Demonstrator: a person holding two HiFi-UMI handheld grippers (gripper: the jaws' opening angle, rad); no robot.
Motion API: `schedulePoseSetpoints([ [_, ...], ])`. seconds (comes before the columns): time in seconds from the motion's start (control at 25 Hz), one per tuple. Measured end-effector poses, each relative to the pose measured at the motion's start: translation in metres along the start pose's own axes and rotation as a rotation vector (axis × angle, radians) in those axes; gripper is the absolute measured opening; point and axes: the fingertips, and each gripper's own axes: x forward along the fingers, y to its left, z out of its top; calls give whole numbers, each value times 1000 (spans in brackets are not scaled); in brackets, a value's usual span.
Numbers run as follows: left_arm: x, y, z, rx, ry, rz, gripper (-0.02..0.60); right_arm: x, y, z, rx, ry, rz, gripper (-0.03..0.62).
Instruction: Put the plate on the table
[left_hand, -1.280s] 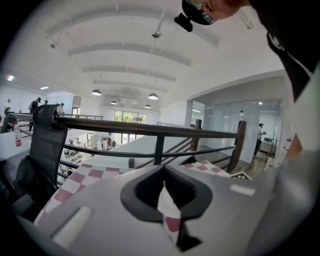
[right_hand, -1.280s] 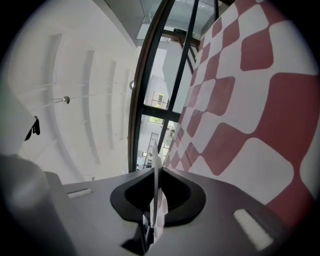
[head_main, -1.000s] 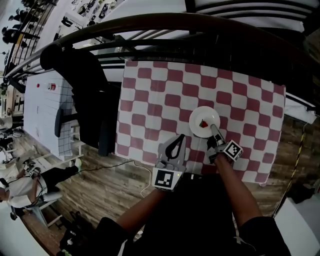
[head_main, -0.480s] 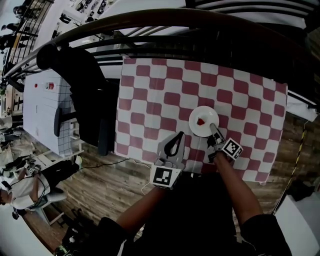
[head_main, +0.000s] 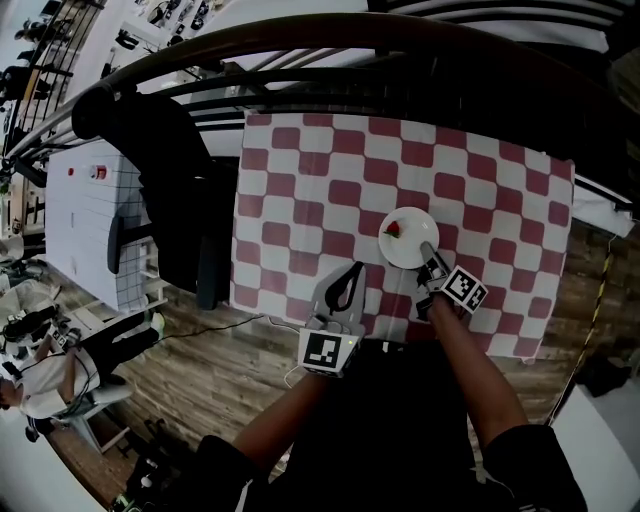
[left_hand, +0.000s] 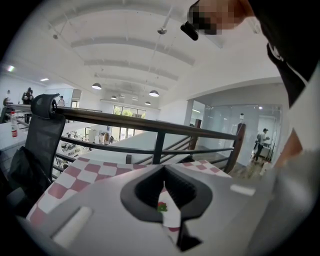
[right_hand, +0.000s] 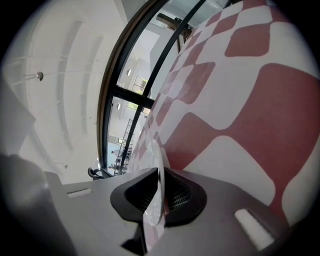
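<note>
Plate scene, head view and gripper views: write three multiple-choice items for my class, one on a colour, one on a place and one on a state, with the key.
1. The cloth is: A blue stripes; B red and white checks; C plain green.
2. The red bit lies: A on the cloth; B on the plate; C in a cup.
3. The right gripper is: A open and empty; B shut on nothing; C shut on the plate's rim.
Key: 1 B, the checks show across the head view. 2 B, it sits on the plate's white face. 3 C, the rim stands between its pads in the right gripper view.
</note>
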Motion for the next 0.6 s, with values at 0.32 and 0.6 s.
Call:
schedulePoseSetpoints([
  [0.32, -16, 3, 10, 16, -29, 23, 9, -5, -1, -11, -143, 42, -174, 149],
  [0.6, -30, 3, 20, -31, -57, 35, 9, -34, -7, 4, -259, -7, -267, 224],
])
